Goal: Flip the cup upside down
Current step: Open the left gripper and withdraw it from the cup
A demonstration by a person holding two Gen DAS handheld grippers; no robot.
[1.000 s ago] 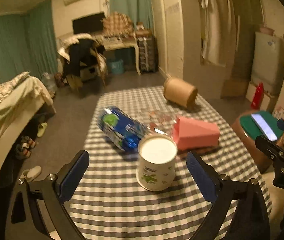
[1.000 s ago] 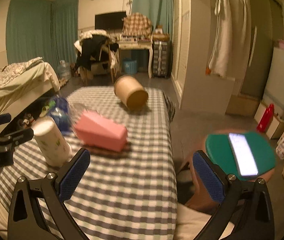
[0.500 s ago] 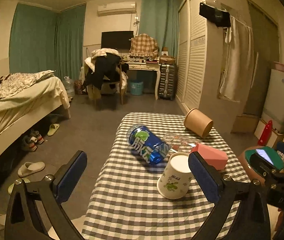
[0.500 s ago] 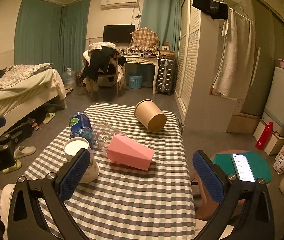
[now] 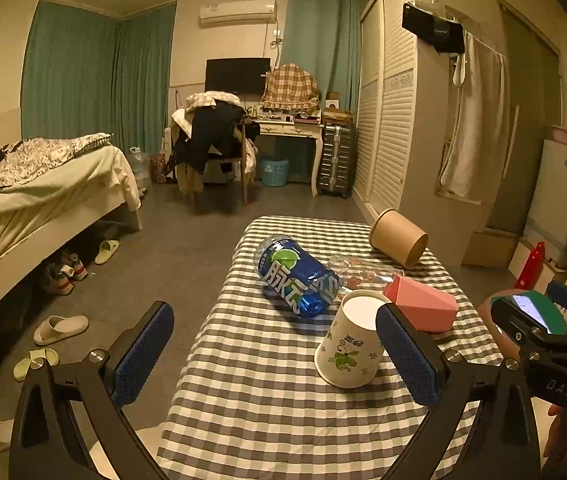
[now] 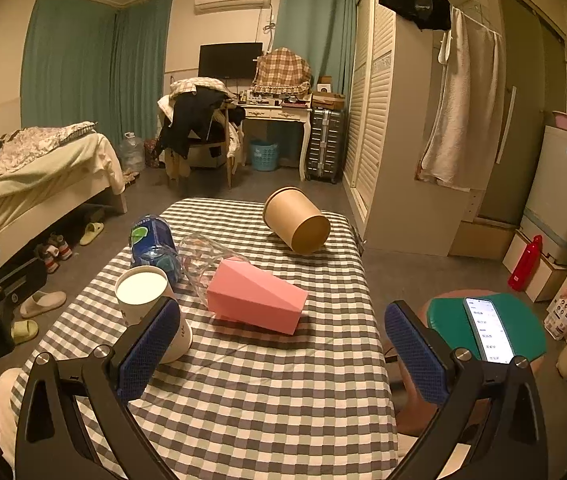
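Note:
A white paper cup with green print [image 5: 350, 344] stands on the checked table [image 5: 267, 400], its flat white end up. It also shows in the right wrist view [image 6: 143, 294], partly behind my right gripper's left finger. My left gripper [image 5: 275, 356] is open and empty, pulled back over the table's near edge, with the cup just inside its right finger. My right gripper [image 6: 281, 354] is open and empty, above the table's near right part, to the right of the cup.
A blue bottle [image 5: 295, 276], a clear glass [image 6: 199, 258], a pink box [image 6: 255, 296] and a brown paper cup [image 6: 297, 224] lie on the table behind the white cup. A stool with a phone [image 6: 487, 328] stands at the right. A bed [image 5: 35, 188] is at the left.
Both grippers have drawn back and up from the table, so the cup and other objects look smaller and farther. The cup stands where it was. Both grippers stay open.

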